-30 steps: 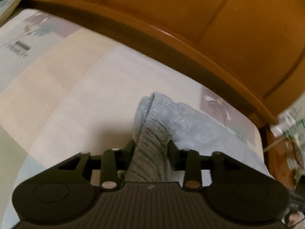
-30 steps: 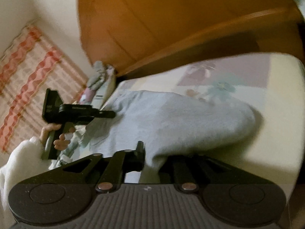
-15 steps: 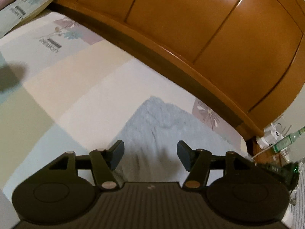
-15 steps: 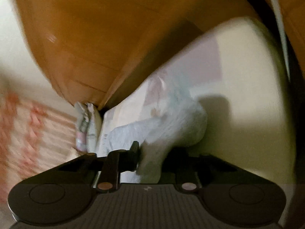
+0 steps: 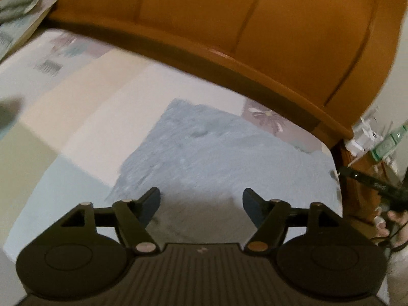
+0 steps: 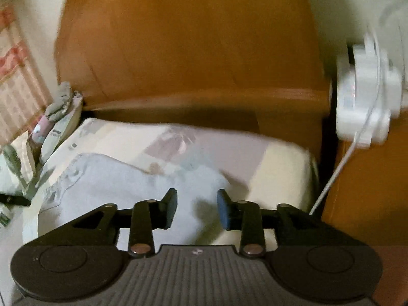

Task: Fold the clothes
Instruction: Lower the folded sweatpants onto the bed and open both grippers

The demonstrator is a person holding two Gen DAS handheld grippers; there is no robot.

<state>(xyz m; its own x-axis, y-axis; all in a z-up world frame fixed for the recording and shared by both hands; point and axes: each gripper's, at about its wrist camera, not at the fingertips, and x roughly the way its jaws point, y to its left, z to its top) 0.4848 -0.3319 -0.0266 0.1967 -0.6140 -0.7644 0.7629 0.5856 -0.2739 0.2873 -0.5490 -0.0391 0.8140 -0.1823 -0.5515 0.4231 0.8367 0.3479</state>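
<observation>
Left wrist view: left gripper (image 5: 201, 204) opening wide, empty, above the pale blue garment (image 5: 216, 150) on the bed (image 5: 76, 117), headboard (image 5: 229, 20) at twelve o'clock. Right gripper (image 6: 196, 207) also opening, empty. Judgement: lift clear before smoothing the fold.

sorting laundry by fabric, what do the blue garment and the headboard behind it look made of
Blue garment: looks like soft knit or fleece, matte, with a fuzzy, pilled surface; the exact fibre is unclear through blur. Headboard: seemingly wood or wood veneer, orange-brown, semi-gloss, with panel seams and faint sheen.
</observation>
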